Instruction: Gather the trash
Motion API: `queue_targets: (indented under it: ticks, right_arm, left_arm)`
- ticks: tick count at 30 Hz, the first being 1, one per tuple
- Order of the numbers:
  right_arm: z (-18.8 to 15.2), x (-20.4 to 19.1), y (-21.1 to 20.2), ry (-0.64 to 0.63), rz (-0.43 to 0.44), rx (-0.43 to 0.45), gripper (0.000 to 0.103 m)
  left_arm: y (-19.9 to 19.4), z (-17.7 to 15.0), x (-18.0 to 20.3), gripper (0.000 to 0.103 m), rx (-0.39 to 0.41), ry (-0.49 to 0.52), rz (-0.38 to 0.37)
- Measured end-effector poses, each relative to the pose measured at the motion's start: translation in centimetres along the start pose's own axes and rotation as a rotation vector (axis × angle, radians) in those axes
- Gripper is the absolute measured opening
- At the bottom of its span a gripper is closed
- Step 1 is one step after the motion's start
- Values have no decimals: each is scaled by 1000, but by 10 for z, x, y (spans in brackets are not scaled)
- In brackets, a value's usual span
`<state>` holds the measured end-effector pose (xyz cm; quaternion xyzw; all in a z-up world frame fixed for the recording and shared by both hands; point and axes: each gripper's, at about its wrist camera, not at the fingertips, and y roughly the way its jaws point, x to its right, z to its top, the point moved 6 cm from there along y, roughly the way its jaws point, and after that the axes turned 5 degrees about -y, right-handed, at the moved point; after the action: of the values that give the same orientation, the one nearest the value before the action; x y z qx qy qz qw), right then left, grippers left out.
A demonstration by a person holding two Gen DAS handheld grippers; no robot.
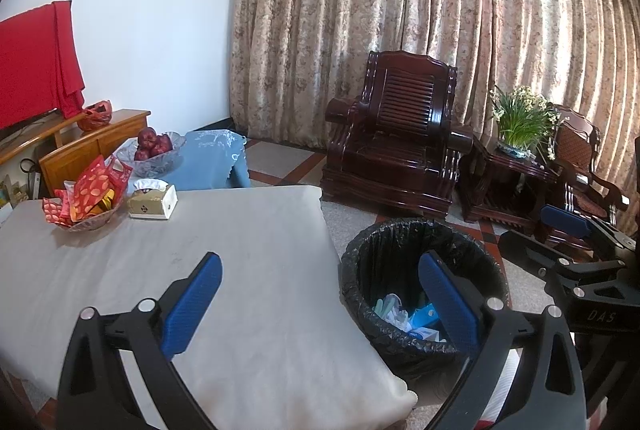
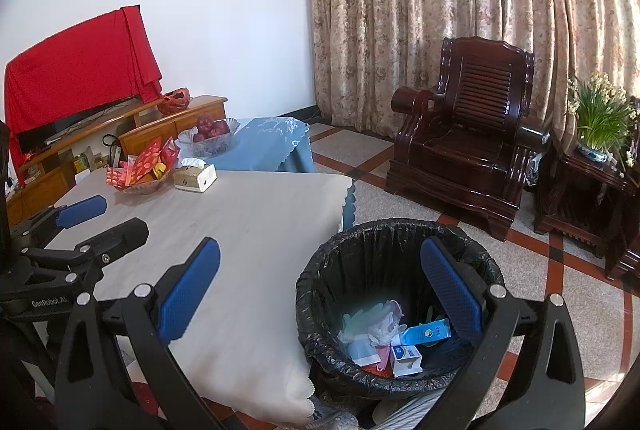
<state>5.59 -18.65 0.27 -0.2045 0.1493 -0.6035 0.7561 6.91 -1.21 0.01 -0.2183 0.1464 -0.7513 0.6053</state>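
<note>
Living room, cloth-covered table (image 2: 256, 214) bare near us. We held left gripper (image 1: 320, 302) and right gripper (image 2: 320, 294) both spread, empty. Trash (image 2: 384, 338) sat in bin (image 2: 360, 242): light, crushable cartons and wrappers; pinch edges, we judged.

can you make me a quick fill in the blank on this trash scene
1. The trash bin beside the table is lined with a ____ bag.
2. Both sets of tongs, left and right, are ____.
3. The glass bowl on the blue cloth holds red ____.
4. The tissue box sits on the ____.

Answers: black; open; apples; table
</note>
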Motion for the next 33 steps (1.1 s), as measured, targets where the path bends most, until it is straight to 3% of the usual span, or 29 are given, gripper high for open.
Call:
queue_targets:
  ticks: [33]
  right_arm:
    - [-1,-1,1,1,2,-7,98]
  left_arm:
    - [0,-15,-3,97,-7,-1,-6]
